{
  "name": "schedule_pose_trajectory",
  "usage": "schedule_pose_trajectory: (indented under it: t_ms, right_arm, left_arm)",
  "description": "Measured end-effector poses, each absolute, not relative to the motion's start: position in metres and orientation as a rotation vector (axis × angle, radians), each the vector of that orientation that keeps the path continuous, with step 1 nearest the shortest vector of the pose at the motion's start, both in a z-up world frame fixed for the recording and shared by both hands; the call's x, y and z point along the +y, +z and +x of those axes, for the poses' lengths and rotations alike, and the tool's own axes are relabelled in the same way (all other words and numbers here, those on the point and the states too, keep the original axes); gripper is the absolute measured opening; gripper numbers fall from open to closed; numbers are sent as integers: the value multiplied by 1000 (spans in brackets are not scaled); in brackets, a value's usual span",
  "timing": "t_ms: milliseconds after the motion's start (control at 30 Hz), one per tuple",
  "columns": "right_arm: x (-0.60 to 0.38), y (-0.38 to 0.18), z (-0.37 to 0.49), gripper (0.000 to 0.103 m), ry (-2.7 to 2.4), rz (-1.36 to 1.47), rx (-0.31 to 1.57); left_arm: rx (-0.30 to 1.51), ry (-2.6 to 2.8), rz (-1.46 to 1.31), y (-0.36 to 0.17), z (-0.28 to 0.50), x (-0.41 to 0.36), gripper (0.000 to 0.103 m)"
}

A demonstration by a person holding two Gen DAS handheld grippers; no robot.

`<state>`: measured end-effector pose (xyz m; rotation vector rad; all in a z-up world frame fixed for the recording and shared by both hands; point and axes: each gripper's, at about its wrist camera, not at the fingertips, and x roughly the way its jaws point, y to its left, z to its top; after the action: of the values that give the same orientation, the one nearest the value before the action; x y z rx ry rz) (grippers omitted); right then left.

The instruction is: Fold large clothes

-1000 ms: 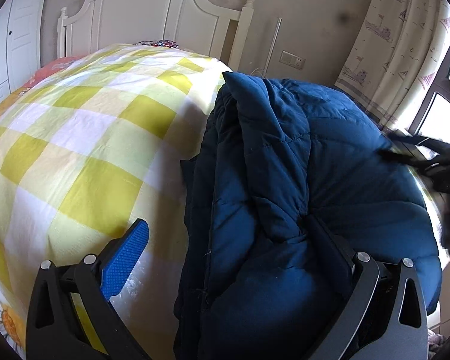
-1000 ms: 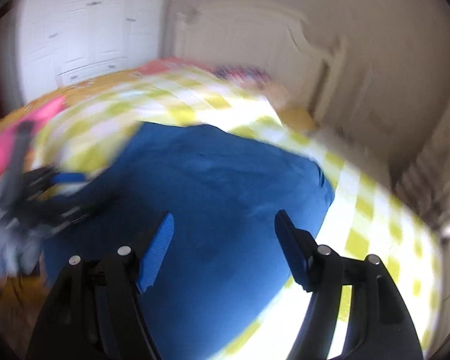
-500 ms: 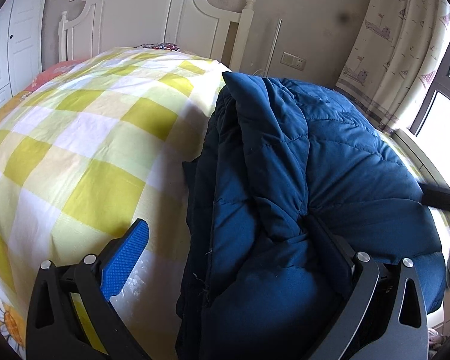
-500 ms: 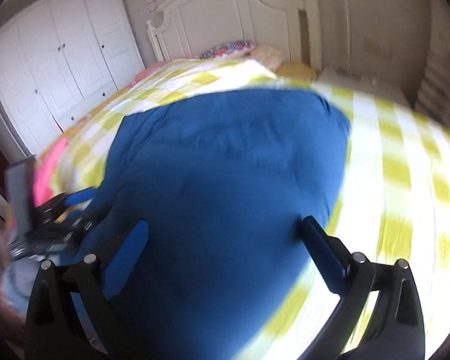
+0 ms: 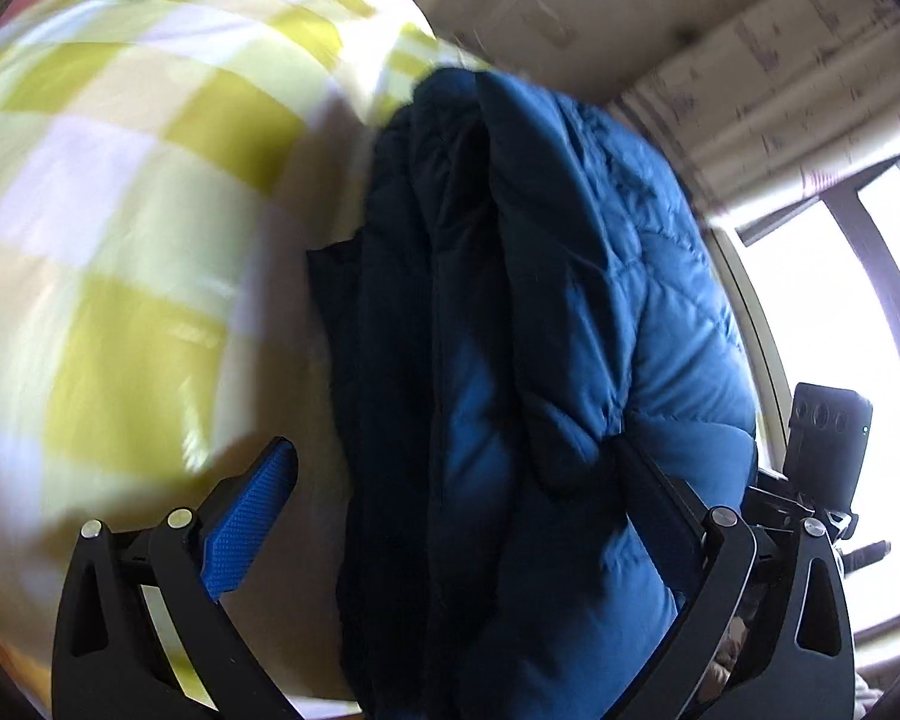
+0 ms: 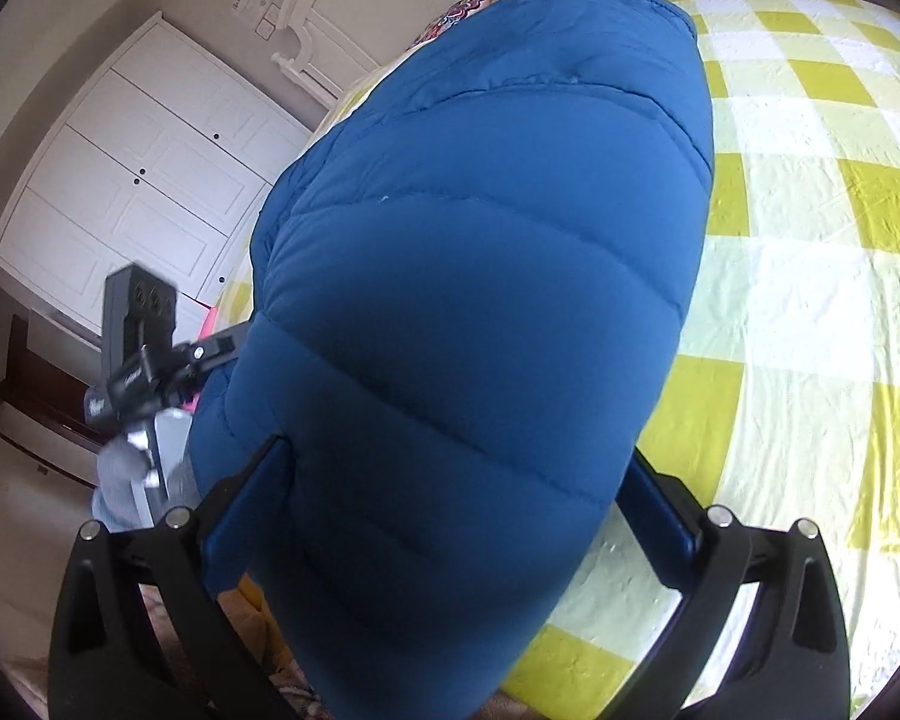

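A large blue quilted down jacket (image 5: 546, 324) lies folded on a yellow and white checked bed cover (image 5: 120, 228). My left gripper (image 5: 456, 480) is open, its fingers spread wide with the jacket's near edge between them. The right finger is pressed into the padding and partly hidden. In the right wrist view the jacket (image 6: 480, 276) fills the middle. My right gripper (image 6: 456, 492) is open, with the jacket's near end bulging between both fingers. The left gripper's body (image 6: 144, 354) shows at the jacket's far left side.
A white headboard (image 6: 330, 18) and white wardrobe doors (image 6: 132, 180) stand beyond the bed. A curtain (image 5: 768, 66) and a bright window (image 5: 840, 324) lie to the right in the left wrist view. The checked cover (image 6: 810, 276) stretches right of the jacket.
My right gripper has moved in close, so the jacket's end now sits between its fingers. My left gripper has swung and tilted, blurring its view. Both stay open.
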<state>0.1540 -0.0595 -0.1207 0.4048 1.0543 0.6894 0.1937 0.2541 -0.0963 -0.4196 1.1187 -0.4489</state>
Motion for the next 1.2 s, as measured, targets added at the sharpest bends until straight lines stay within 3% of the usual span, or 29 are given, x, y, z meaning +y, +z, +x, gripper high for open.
schedule_pose_trajectory:
  t_ms: [300, 567, 633, 800, 933, 1200]
  right_arm:
    - [-63, -131, 143, 101, 697, 415, 1049]
    - [-59, -131, 138, 101, 698, 390, 982]
    - [-57, -129, 134, 93, 702, 370, 944]
    - [-60, -118, 122, 74, 702, 307, 853]
    - [-69, -94, 105, 62, 678, 223, 724]
    - [-137, -23, 121, 60, 541, 142, 481]
  left_arm:
    - [1121, -548, -403, -111, 206, 249, 99]
    - [987, -703, -571, -125, 183, 256, 79]
    - [914, -752, -635, -131, 176, 261, 67]
    - [758, -783, -793, -136, 153, 267, 64]
    - [674, -767, -728, -106, 133, 238, 64]
    - [575, -861, -661, -41, 187, 167, 64]
